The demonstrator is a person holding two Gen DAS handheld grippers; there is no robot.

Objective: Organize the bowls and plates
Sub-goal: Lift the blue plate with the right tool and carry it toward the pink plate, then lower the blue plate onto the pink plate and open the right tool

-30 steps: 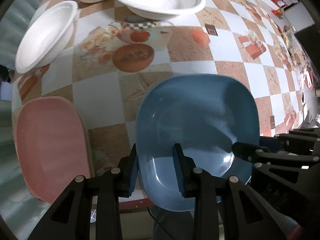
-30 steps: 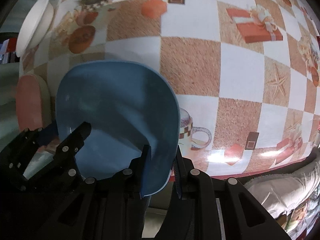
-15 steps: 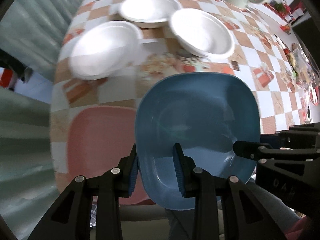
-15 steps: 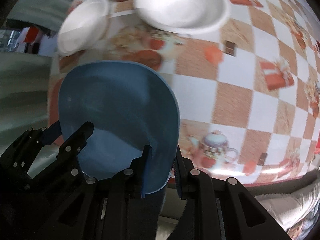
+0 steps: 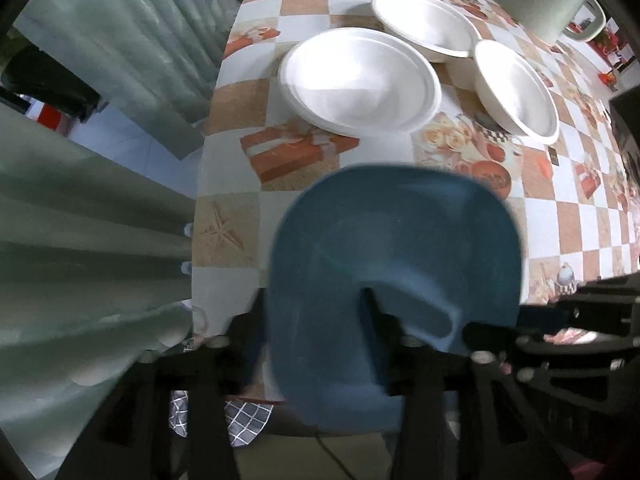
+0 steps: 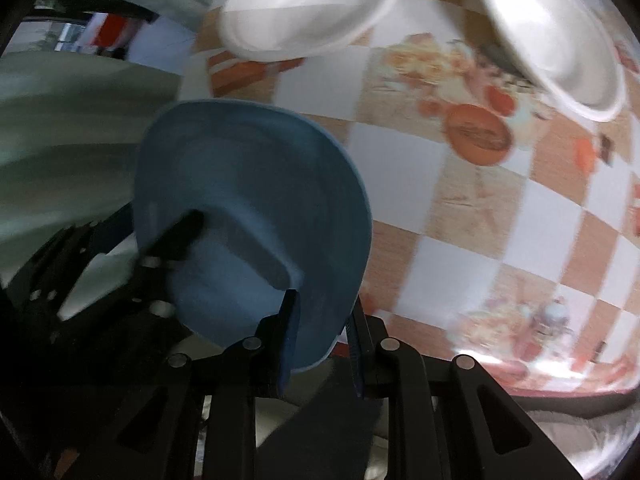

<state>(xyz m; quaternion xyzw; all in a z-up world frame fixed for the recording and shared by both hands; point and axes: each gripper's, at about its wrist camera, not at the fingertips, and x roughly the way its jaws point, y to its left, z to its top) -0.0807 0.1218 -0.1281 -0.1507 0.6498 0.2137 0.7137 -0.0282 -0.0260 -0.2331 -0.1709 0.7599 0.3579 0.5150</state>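
Left wrist view: the left gripper (image 5: 312, 320) straddles the near rim of the blue plate (image 5: 396, 248), and its jaws are opening, so the pads no longer seem to press on that rim. The plate hangs above the near left corner of the checked tablecloth (image 5: 576, 224), with three white bowls (image 5: 360, 80) farther off. If this side lets go while the plate is unsupported, I judge it could swing down and strike the table edge.

Right wrist view: the right gripper (image 6: 320, 320) is pinched narrow on the plate's near right rim, the plate (image 6: 248, 200) tilted up to the left. One thin edge grip would then carry all the weight, so the plate may twist out or slide free
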